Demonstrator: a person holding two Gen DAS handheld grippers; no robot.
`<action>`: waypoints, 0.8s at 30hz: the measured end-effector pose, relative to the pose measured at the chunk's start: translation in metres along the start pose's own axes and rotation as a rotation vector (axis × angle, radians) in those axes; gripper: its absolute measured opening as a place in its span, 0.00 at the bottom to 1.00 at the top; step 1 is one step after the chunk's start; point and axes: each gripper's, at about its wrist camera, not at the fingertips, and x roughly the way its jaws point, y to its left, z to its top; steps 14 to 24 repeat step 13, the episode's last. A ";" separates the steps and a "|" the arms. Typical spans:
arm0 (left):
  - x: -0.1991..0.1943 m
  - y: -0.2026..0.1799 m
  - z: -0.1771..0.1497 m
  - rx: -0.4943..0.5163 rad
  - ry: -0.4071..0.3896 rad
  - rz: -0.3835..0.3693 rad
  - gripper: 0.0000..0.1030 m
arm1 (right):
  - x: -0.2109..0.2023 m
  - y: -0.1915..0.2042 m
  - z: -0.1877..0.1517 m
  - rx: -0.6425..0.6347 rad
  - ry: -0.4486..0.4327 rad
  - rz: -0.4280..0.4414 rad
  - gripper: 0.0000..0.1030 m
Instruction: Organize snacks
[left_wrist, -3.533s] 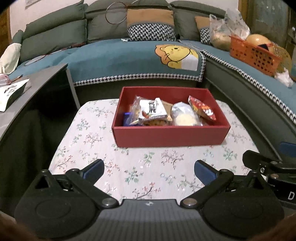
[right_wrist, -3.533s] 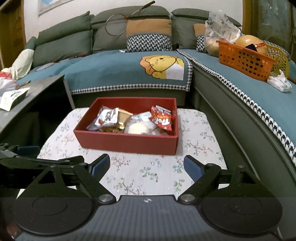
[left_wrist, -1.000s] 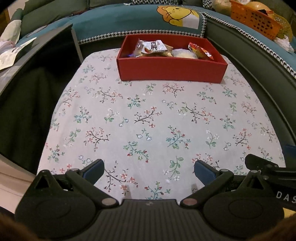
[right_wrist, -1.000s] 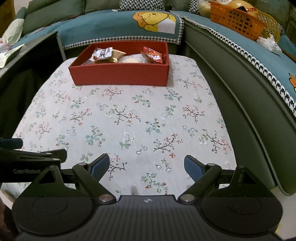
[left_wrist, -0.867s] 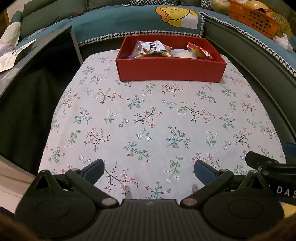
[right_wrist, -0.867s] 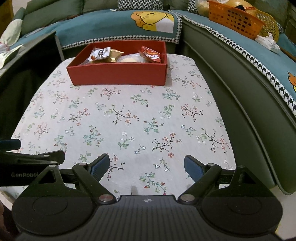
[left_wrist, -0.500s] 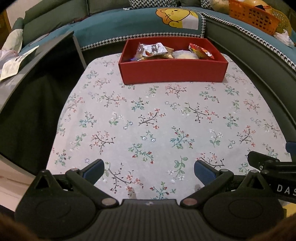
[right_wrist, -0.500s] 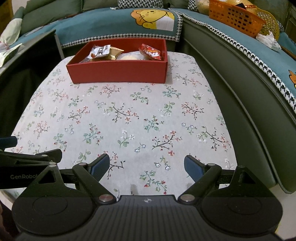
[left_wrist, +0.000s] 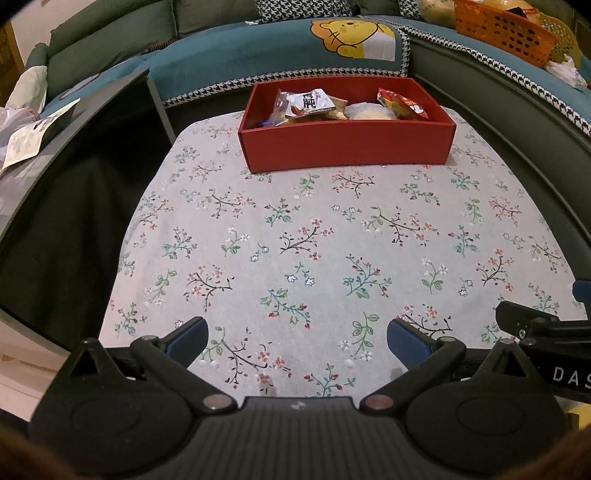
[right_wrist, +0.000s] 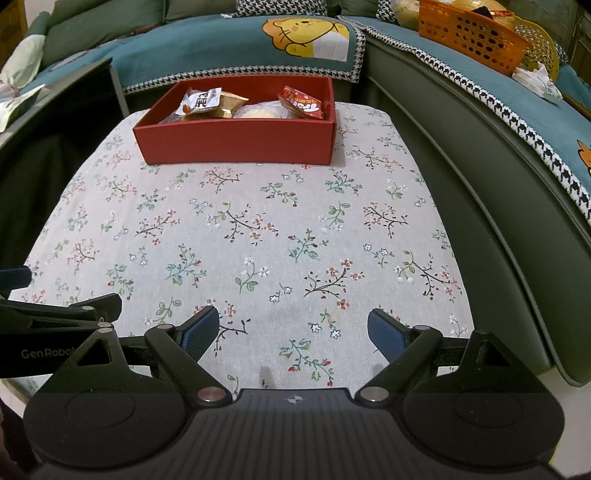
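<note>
Nearest the cameras, the left claw (left_wrist: 295, 338) and the right claw (right_wrist: 291, 330) both hung with their blue-padded fingers spread wide and nothing between them, side by side over the near edge of the surface (left_wrist: 332, 240); the right claw's arm showed at the right edge of the left view, and the left claw's arm at the left edge of the right view. Compared with a few seconds earlier, when both claws sat low and close in front of the box, they had drawn well back and risen, so that the whole flowered cloth now lay in view between them and the box, and in the last second that retreat had nearly settled, the view only tipping slightly. No packet lay loose on the cloth. At the far end of the surface stood the red box (left_wrist: 347, 147), and inside it the snacks were gathered: a white packet with dark lettering (left_wrist: 312, 103) on the left over a golden wrapper (right_wrist: 229, 103), a pale round bun in clear wrap (left_wrist: 369, 110) in the middle, and a red packet (left_wrist: 402, 105) leaning at the right. Beyond the box ran the teal-covered sofa with a cartoon bear cushion cover (left_wrist: 354, 37), and far right an orange basket (right_wrist: 472, 33) on the seat. The pull-back with empty claws suggested the sorting was finished, or very nearly, with nothing left to collect.
</note>
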 end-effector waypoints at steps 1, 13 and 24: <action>0.000 0.000 0.000 0.000 -0.001 0.001 1.00 | 0.000 0.000 0.000 0.000 0.000 0.000 0.89; -0.003 0.002 0.001 -0.011 -0.008 0.004 1.00 | -0.001 -0.009 0.003 0.027 -0.014 0.004 0.92; -0.003 0.002 0.001 -0.011 -0.008 0.004 1.00 | -0.001 -0.009 0.003 0.027 -0.014 0.004 0.92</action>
